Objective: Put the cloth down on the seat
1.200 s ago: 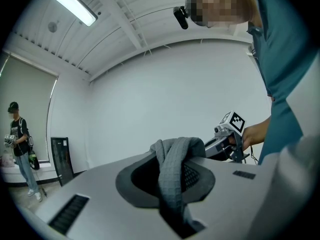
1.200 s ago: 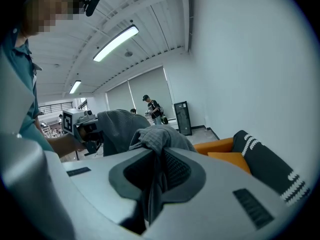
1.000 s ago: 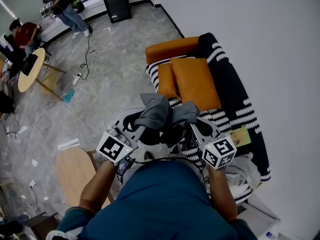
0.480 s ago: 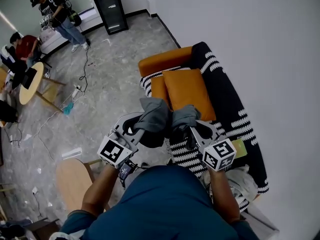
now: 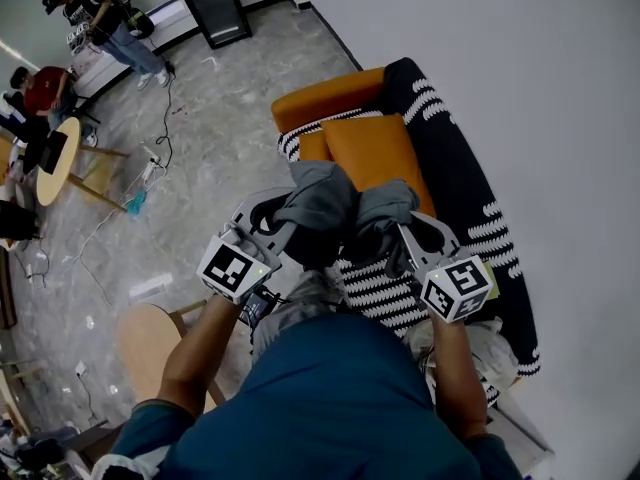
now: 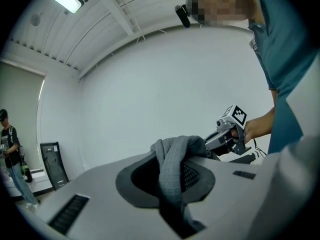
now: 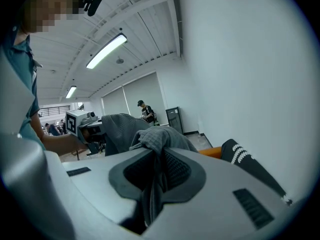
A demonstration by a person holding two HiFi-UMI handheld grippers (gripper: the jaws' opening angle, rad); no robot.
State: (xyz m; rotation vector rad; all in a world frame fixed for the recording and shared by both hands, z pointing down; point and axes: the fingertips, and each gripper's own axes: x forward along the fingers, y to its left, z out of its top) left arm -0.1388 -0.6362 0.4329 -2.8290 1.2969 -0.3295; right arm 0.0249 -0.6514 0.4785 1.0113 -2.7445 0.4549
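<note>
At the left, the left gripper (image 5: 283,226) has its jaws closed tight on one end of the grey knitted cloth (image 5: 322,196). The cloth is in the air over the near part of the seat, which a black-and-white striped blanket (image 5: 385,290) covers. At the right, the right gripper (image 5: 400,230) is clamped on the other end of the cloth.

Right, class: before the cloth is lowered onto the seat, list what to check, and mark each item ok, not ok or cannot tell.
1. Left gripper jaws shut on the grey cloth: ok.
2. Right gripper jaws shut on the same cloth: ok.
3. Cloth lined up over the striped throw in the head view: ok.
4. Sofa free of clutter: not ok, an orange cushion lies on it.
5. Cloth's height above the throw: cannot tell.
</note>
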